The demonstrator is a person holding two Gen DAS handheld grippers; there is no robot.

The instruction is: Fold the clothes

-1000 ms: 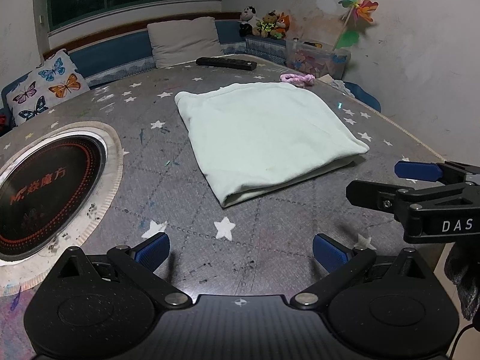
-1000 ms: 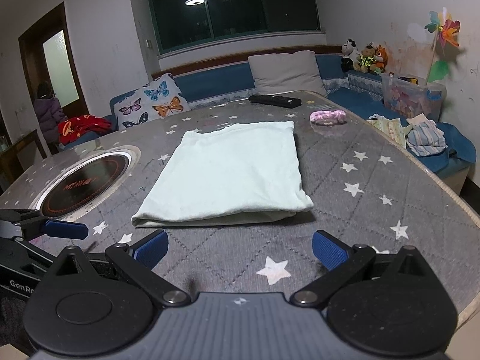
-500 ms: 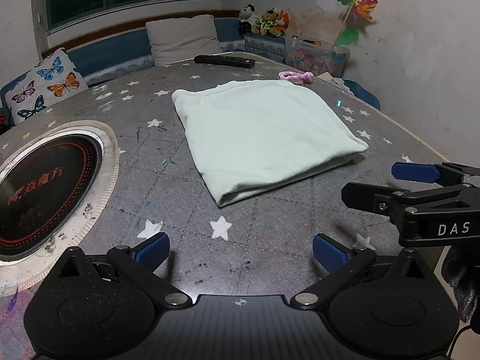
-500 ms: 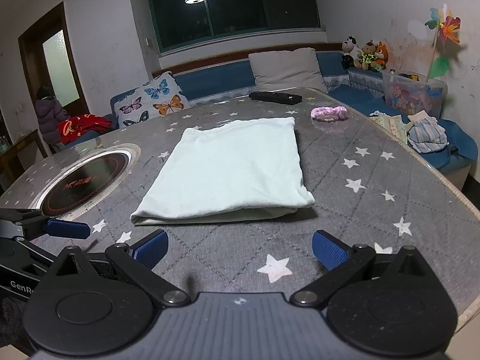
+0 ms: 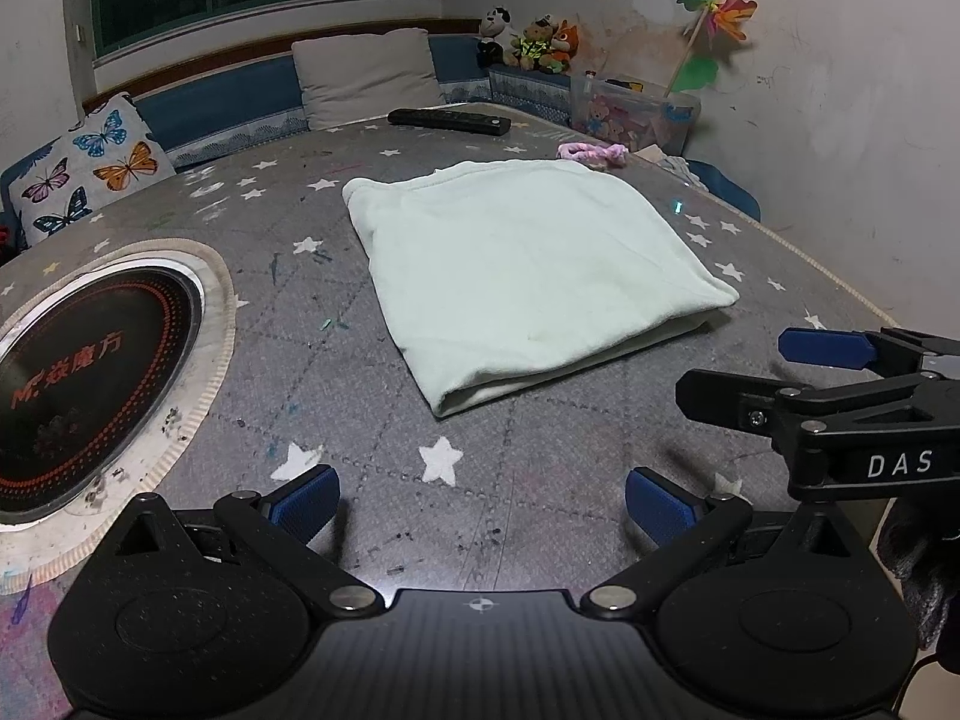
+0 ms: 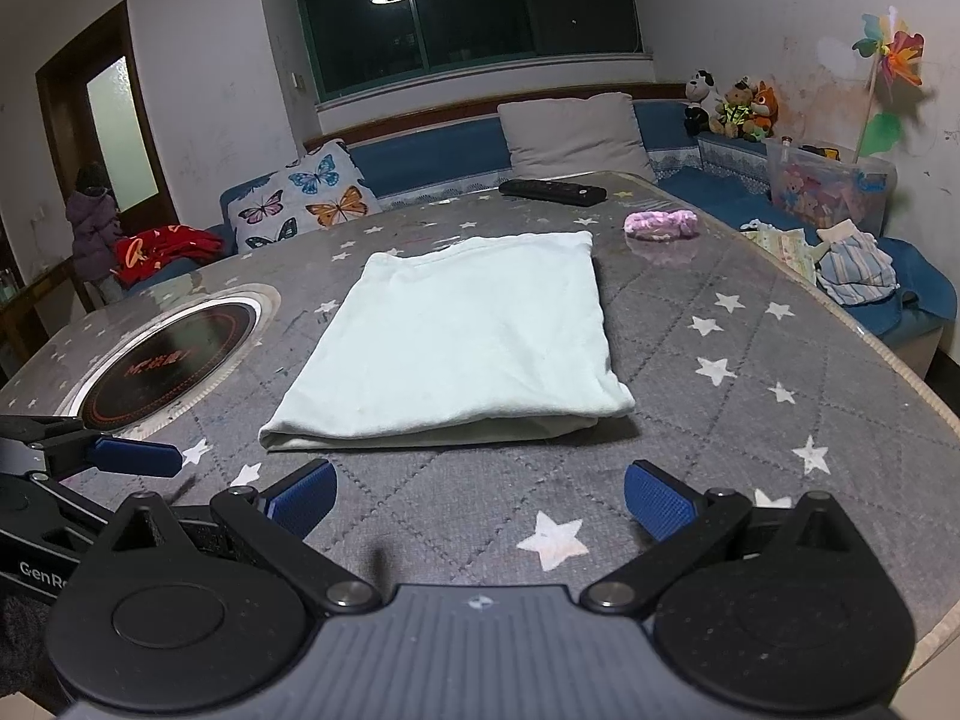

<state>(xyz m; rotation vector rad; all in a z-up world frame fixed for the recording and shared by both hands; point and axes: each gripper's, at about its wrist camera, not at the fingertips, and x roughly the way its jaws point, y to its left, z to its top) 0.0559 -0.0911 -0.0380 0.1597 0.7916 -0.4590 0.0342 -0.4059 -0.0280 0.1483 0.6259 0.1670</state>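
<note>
Left tongs (image 5: 480, 495) & right tongs (image 6: 480, 495) both spread wide, empty, low over near desk (image 6: 750, 360) edge, side by side. Folded pale-green cloth (image 6: 462, 336) flat mid-desk, just ahead, untouched. Bare desk either side; remote (image 6: 552, 191) & pink scrunchie (image 6: 660, 223) at far edge.

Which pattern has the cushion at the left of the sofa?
Colourful butterflies on white; the cushion shows best in the right wrist view.
</note>
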